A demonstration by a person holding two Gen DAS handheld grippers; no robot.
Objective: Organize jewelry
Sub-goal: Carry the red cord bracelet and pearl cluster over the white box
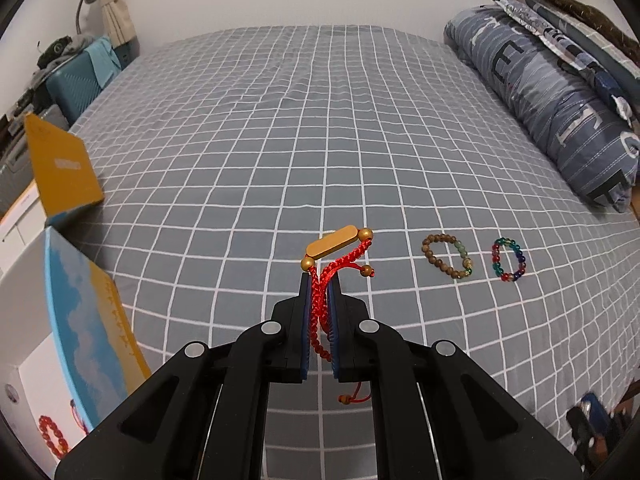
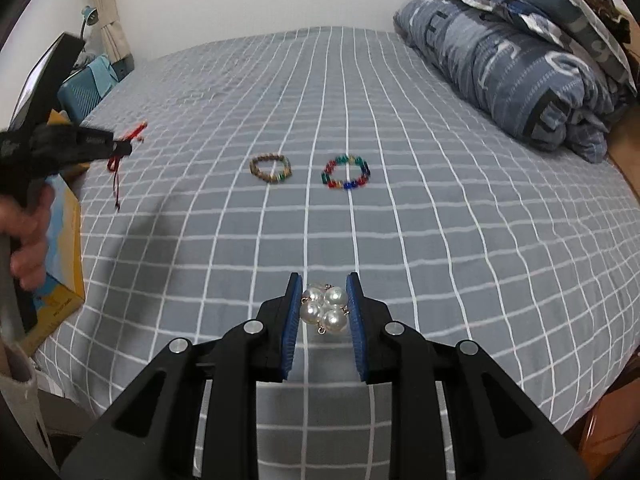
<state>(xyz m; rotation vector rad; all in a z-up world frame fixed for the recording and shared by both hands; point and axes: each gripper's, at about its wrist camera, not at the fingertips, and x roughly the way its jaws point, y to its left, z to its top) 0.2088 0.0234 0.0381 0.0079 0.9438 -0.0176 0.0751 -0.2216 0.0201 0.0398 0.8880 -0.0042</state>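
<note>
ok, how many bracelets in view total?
5. Red cord bracelet in the left jaws, pearl bracelet between the right jaws, wooden bracelet and multicolor bracelet on the bed, red bead bracelet in the box. More may be hidden there.

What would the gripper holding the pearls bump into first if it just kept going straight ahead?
Probably only the bedspread: the right gripper, closed on the pearl bracelet, aims slightly downward. Farther on, the multicolored bead bracelet lies nearest its line, though depth is unclear.
</note>
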